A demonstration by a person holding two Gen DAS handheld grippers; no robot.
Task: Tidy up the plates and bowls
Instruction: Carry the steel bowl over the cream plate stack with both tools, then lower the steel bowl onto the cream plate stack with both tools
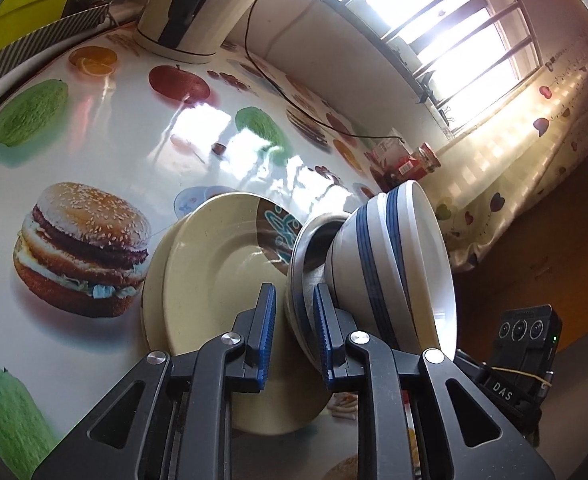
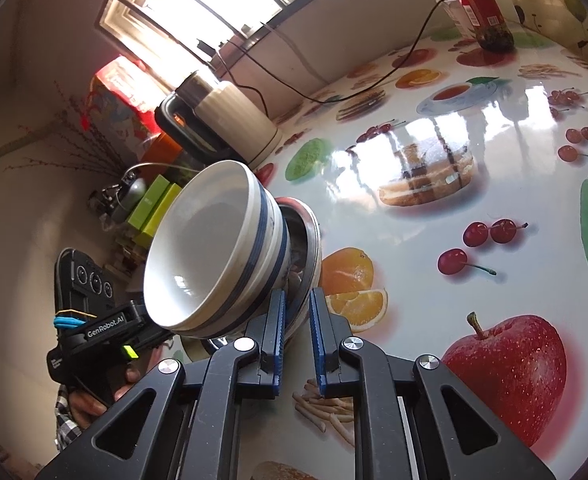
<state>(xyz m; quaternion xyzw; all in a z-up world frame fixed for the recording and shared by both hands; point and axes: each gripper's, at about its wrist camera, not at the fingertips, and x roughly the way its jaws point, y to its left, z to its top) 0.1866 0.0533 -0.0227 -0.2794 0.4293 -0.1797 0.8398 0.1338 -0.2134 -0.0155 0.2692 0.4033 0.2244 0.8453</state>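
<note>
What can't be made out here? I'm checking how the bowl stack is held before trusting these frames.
- Left wrist view: the metal bowl interior, hidden by the striped bowl nested in it.
- Left wrist view: whether the left gripper pads actually clamp the rim; cannot tell.
- Right wrist view: the cream plate, hidden behind the bowls.
- Right wrist view: the jar label, too small to read.
- Left wrist view: the table near edge, cut off.

White bowls (image 1: 393,256) w/ dark-blue stripes, steel-grey plate (image 1: 299,280), cream plates (image 1: 214,272), glossy white desk (image 2: 473,184) w/ printed fruit & burger pics, black grippers w/ blue ribbed fingers (image 1: 268,320), cream/black kettle (image 1: 198,4), red-label jar (image 2: 481,8).
</note>
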